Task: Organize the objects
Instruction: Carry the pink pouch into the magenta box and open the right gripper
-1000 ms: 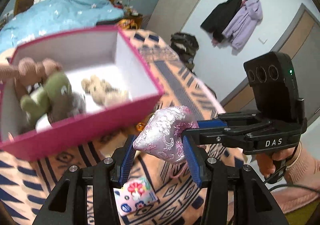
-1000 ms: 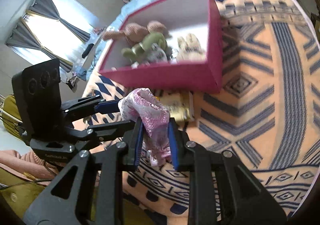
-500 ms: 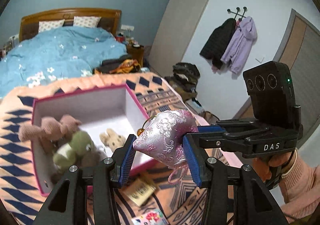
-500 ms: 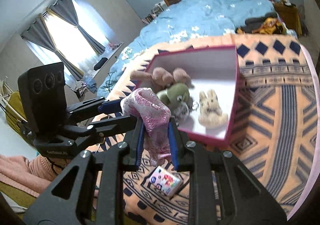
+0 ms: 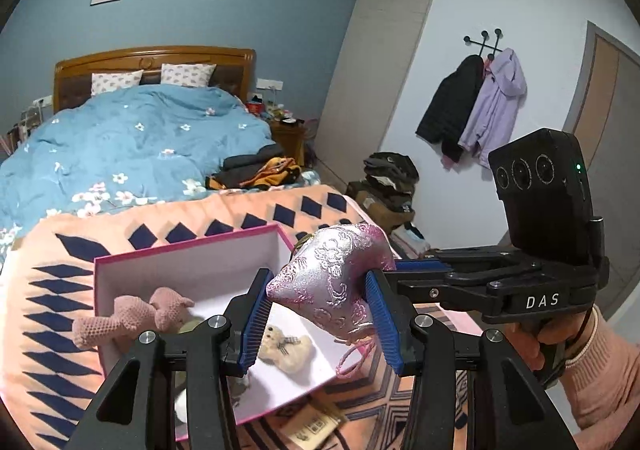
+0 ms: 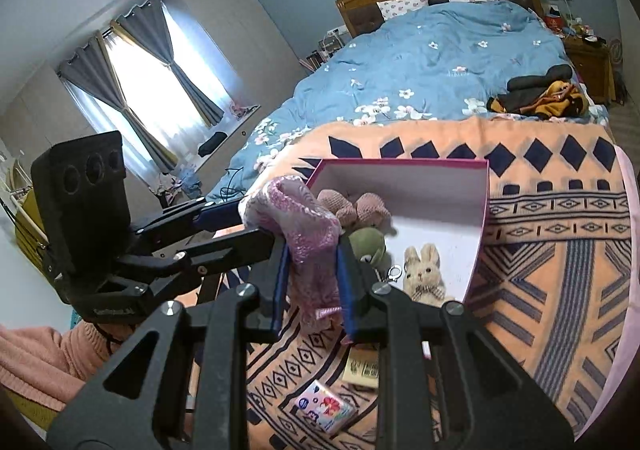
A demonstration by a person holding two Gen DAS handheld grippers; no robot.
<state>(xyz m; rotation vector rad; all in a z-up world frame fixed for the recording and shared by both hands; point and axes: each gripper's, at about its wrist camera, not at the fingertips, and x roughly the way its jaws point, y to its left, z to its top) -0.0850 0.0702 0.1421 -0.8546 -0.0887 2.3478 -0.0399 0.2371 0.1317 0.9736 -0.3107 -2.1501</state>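
Both grippers grip one pink brocade pouch (image 5: pixel 336 286), held in the air in front of an open pink box (image 5: pixel 188 246). My left gripper (image 5: pixel 318 320) is shut on its body. My right gripper (image 6: pixel 314 282) is shut on its lower end (image 6: pixel 312 250). The box (image 6: pixel 482 209) sits on an orange patterned blanket (image 6: pixel 560 270). It holds a pink knitted toy (image 5: pixel 128 316), a green plush (image 6: pixel 366 244) and a beige rabbit (image 6: pixel 424 270).
A colourful small packet (image 6: pixel 324 408) and a tan card (image 6: pixel 362 368) lie on the blanket in front of the box. A bed with a blue duvet (image 5: pixel 120 145) lies behind. Coats (image 5: pixel 476 105) hang on the right wall.
Both grippers have risen and drawn back with the pouch between them. The box now sits lower and farther away in both views.
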